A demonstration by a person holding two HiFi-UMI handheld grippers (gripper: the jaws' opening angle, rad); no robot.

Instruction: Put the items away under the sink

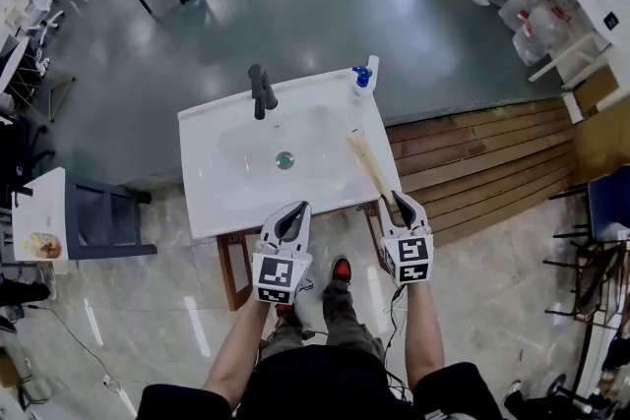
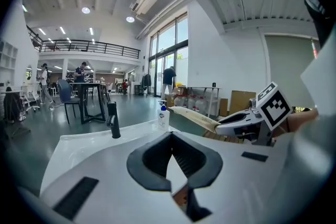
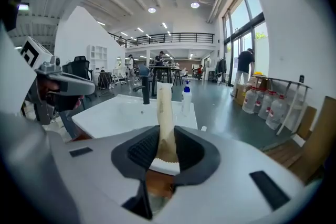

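The right gripper [image 1: 402, 205] pinches the crimped end of a beige tube [image 1: 368, 162]. The tube sticks out from the jaws over the near right corner of the white sink [image 1: 221, 202], lifted clear of the top, with its far end aimed roughly at the soap bottle [image 1: 361, 80]. The left gripper [image 1: 294, 210] hangs just beside it over the sink's near edge, its jaws pressed together at the tips with nothing between them.

The bottle, with a blue pump, stands on the far right corner of the sink. A black faucet [image 1: 261, 91] rises at the middle of the far edge, and the drain [image 1: 284, 159] sits in the basin between the faucet and the grippers.

From above, the sink top covers the space beneath it. Only the wooden legs [image 1: 233, 270] show at the near side, and the person's feet [image 1: 341, 269] stand between them.

A dark chair [image 1: 103, 221] stands close to the sink's left side. Wooden decking [image 1: 482, 152] runs off to the right, and water jugs [image 1: 512, 0] stand well beyond it by a white shelf.
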